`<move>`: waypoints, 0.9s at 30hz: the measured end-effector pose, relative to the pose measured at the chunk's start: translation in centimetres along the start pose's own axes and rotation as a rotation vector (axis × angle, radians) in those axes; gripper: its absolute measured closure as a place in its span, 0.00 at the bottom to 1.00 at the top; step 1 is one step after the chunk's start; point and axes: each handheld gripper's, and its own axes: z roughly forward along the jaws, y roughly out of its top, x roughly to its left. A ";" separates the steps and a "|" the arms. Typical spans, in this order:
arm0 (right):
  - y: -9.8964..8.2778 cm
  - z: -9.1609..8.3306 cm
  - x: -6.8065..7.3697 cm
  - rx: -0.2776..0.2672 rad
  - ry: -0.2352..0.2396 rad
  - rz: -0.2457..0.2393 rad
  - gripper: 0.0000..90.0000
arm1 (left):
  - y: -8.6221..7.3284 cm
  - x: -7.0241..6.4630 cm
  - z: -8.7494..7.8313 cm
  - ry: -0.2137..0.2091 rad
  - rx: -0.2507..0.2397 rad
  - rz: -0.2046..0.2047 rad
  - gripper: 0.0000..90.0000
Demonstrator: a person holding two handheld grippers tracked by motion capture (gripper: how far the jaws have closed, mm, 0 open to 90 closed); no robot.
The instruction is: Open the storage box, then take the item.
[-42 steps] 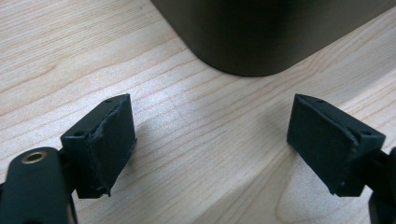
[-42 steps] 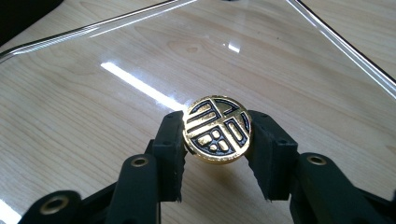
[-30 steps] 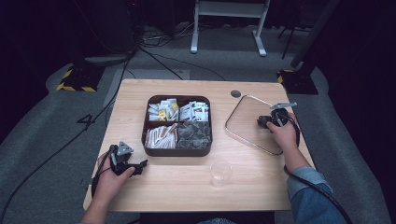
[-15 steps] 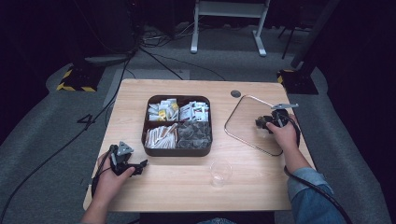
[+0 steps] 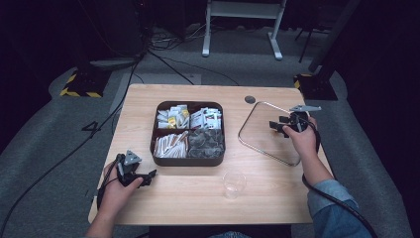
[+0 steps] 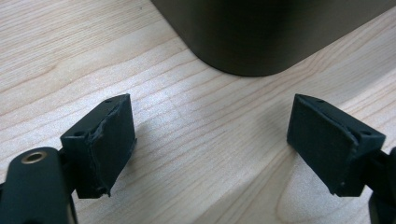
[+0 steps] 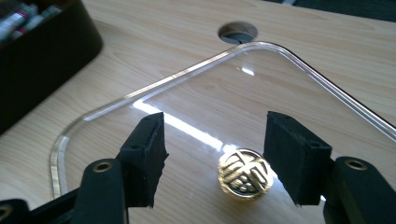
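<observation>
A clear lid with a gold knob lies flat on the table's right side. My right gripper hovers just above it. Its jaws have just been opening, and in the right gripper view the right gripper stands open with the knob low between the pads and touching neither. A dark four-compartment tray holding packets and sticks sits mid-table. My left gripper rests at the front left. In its own view the left gripper is open over bare wood, just short of the tray's corner.
A clear plastic cup stands near the front edge, between the tray and my right forearm. A round cable hole sits in the table behind the lid. Cables trail from both grippers, and more run across the dark floor beyond.
The right gripper has lifted slightly above the lid. The left hand has stayed where it was.
</observation>
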 end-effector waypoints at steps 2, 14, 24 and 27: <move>0.1 -0.2 0.3 -0.005 0.010 -0.006 0.45 | 0.0 0.0 0.0 0.000 0.000 0.001 0.17; 1.9 -1.5 3.8 -0.029 0.103 -0.086 0.47 | 0.0 0.0 0.0 0.000 0.000 0.000 0.17; 3.5 -0.6 8.0 -0.032 0.212 -0.177 0.47 | 0.0 0.0 0.0 0.000 0.000 0.001 0.17; 4.2 0.0 9.8 -0.025 0.246 -0.211 0.48 | 0.0 0.0 0.0 0.000 0.000 0.000 0.17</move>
